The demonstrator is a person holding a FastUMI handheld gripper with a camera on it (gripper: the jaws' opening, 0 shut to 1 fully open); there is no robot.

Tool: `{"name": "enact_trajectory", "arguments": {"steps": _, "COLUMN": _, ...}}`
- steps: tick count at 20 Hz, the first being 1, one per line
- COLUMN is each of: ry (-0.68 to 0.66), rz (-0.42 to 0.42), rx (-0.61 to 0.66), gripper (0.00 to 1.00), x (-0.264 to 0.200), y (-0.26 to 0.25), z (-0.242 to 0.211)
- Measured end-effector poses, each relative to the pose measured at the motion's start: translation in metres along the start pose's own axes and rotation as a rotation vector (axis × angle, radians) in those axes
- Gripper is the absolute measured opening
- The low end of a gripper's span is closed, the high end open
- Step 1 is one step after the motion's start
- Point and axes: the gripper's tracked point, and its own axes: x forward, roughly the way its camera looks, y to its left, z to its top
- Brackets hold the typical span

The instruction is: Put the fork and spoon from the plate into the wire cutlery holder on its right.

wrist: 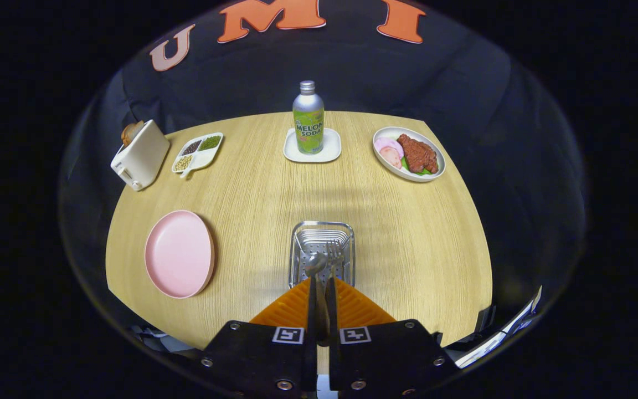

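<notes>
**Fork and spoon pinched together above the wire holder**

I see the wooden desk [407, 244] with the pink plate [179, 254] lying bare on it, well left of the wire cutlery holder [322, 230]. The holder sits just ahead of my claw [322, 293], whose fingers are nearly closed, squeezing the handles of the spoon [315, 264] and the fork [334, 254] between them. Both heads hang over the holder's open top; I cannot tell whether they already dip inside.

My worry is the double grip: two thin handles side by side can pivot or slide, and one may drop outside the wire rim if I release too high or off centre. The light holder could also tip if a handle catches its edge.

Further back, a white toaster [139, 156] holds bread, a divided dish [197, 152] holds beans, a small tray [313, 151] carries a soda bottle [308, 117], and an oval plate [409, 154] holds meat.
</notes>
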Motion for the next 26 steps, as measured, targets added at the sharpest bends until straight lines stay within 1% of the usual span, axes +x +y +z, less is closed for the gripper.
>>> {"name": "enact_trajectory", "arguments": {"steps": 2, "ry": -0.061, "rz": 0.010, "rx": 0.016, "gripper": 0.09, "x": -0.007, "y": 0.000, "z": 0.015}}
{"name": "enact_trajectory", "arguments": {"steps": 4, "ry": -0.178, "rz": 0.033, "rx": 0.033, "gripper": 0.09, "x": -0.018, "y": 0.004, "z": 0.042}}
{"name": "enact_trajectory", "arguments": {"steps": 7, "ry": -0.382, "rz": -0.011, "rx": 0.017, "gripper": 0.10, "x": -0.043, "y": -0.008, "z": 0.086}}
{"name": "enact_trajectory", "arguments": {"steps": 12, "ry": -0.749, "rz": -0.070, "rx": 0.003, "gripper": 0.11, "x": -0.124, "y": -0.020, "z": 0.155}}
{"name": "enact_trajectory", "arguments": {"steps": 14, "ry": -0.850, "rz": -0.111, "rx": 0.003, "gripper": 0.11, "x": -0.156, "y": -0.026, "z": 0.172}}
{"name": "enact_trajectory", "arguments": {"steps": 16, "ry": -0.935, "rz": -0.127, "rx": 0.014, "gripper": 0.12, "x": -0.186, "y": -0.027, "z": 0.186}}
{"name": "enact_trajectory", "arguments": {"steps": 18, "ry": -0.996, "rz": -0.125, "rx": 0.017, "gripper": 0.13, "x": -0.211, "y": -0.026, "z": 0.197}}
{"name": "enact_trajectory", "arguments": {"steps": 20, "ry": -1.029, "rz": -0.119, "rx": 0.001, "gripper": 0.24, "x": -0.228, "y": -0.022, "z": 0.203}}
{"name": "enact_trajectory", "arguments": {"steps": 22, "ry": -1.054, "rz": -0.099, "rx": -0.001, "gripper": 0.44, "x": -0.243, "y": -0.016, "z": 0.209}}
{"name": "enact_trajectory", "arguments": {"steps": 25, "ry": -1.098, "rz": -0.086, "rx": 0.017, "gripper": 0.70, "x": -0.259, "y": -0.014, "z": 0.214}}
{"name": "enact_trajectory", "arguments": {"steps": 26, "ry": -1.109, "rz": -0.084, "rx": 0.018, "gripper": 0.73, "x": -0.262, "y": -0.015, "z": 0.216}}
